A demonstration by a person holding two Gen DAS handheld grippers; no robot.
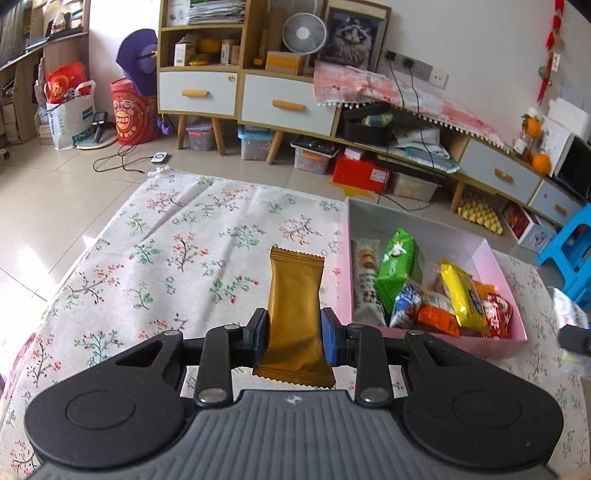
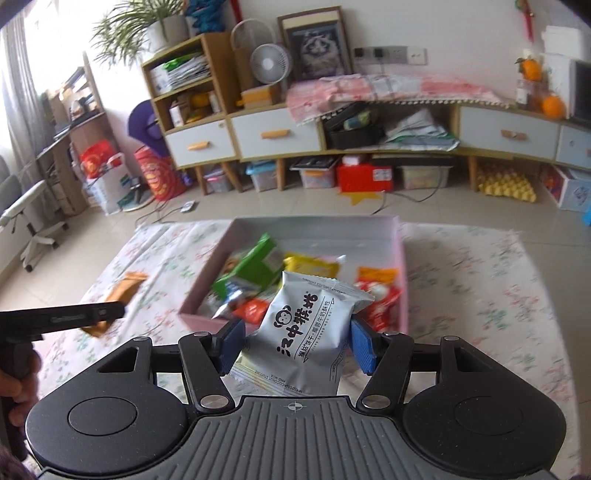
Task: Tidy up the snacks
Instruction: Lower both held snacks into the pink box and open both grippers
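While the left hand-held gripper [image 1: 294, 332] clamps a gold snack packet [image 1: 293, 314] lengthwise above the floral surface [image 1: 147, 258], the right hand-held gripper [image 2: 294, 341] clamps a silver biscuit packet [image 2: 308, 332], tilted, before the pink box [image 2: 402, 258].

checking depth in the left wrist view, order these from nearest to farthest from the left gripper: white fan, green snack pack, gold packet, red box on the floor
1. gold packet: clamped between the fingers of the left gripper.
2. green snack pack: to the right, inside the pink box.
3. red box: on the floor beyond the table, under the cabinet.
4. white fan: up on the cabinet by the back wall.
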